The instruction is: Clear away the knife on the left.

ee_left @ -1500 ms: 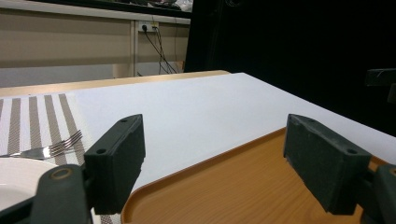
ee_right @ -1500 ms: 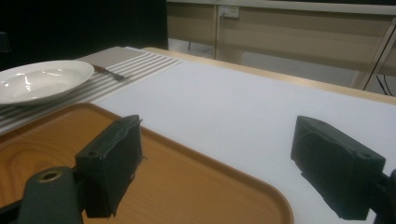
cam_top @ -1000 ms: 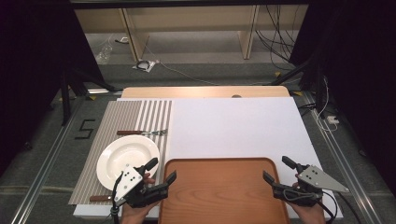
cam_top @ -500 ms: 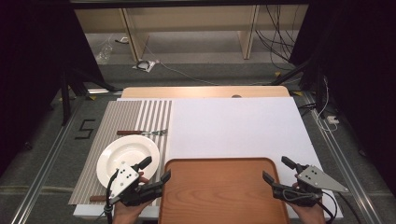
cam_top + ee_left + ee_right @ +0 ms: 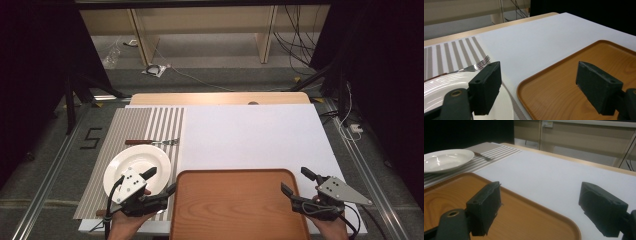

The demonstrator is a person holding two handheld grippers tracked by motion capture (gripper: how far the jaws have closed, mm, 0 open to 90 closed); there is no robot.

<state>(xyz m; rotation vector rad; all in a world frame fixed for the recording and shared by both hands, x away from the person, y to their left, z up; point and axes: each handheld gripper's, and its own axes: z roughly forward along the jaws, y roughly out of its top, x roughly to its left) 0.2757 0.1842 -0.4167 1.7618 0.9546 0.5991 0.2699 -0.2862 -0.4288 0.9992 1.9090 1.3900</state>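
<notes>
White table covering [image 5: 250,135], broad and matte, spanning most of the tabletop, with a strip of pale wooden table edge [image 5: 220,98] along the far side. Wooden tray [image 5: 237,205], brown with rounded corners and a raised rim, lying at the near edge on the white covering, nothing on it. Striped placemat [image 5: 145,125], grey and white, left of the white covering, partly beneath the plate. White plate [image 5: 135,167], round and glossy, resting on the placemat just left of the tray, apart from the tray's rim. Left gripper [image 5: 161,181], black with a grey plate on top, held in a hand at the near left; jaws spread wide, nothing between them; one jaw above the plate's near right rim, the other above the tray's left edge, as also seen in the left gripper view [image 5: 537,87]. Right gripper [image 5: 296,182], black with a grey three-cornered plate, held at the near right; jaws likewise wide apart and holding nothing; one jaw over the tray's right rim, the other over the white covering, confirmed in the right gripper view [image 5: 540,207]. Fork [image 5: 152,142], metal with a dark reddish handle, lying on the placemat just beyond the plate, tines toward the white covering.
</notes>
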